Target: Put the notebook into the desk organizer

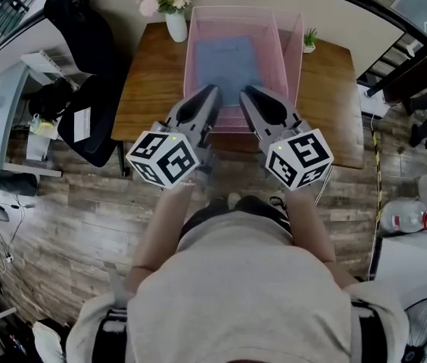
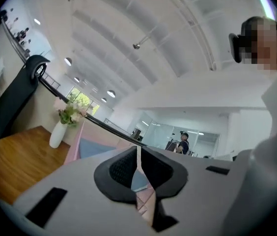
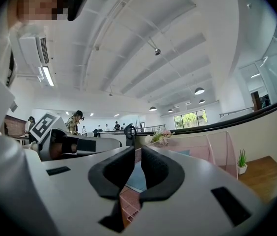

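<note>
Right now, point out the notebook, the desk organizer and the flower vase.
notebook point(image 1: 229, 70), head view, cover centre.
desk organizer point(image 1: 289, 59), head view, right side wall.
flower vase point(image 1: 176, 27), head view, white body.

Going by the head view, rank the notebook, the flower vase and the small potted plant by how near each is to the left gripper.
Measured from the left gripper:
1. Notebook: just ahead, lying inside the pink organizer.
2. Flower vase: near the desk's far left corner, beside the organizer.
3. Small potted plant: far right, on the other side of the organizer.
</note>
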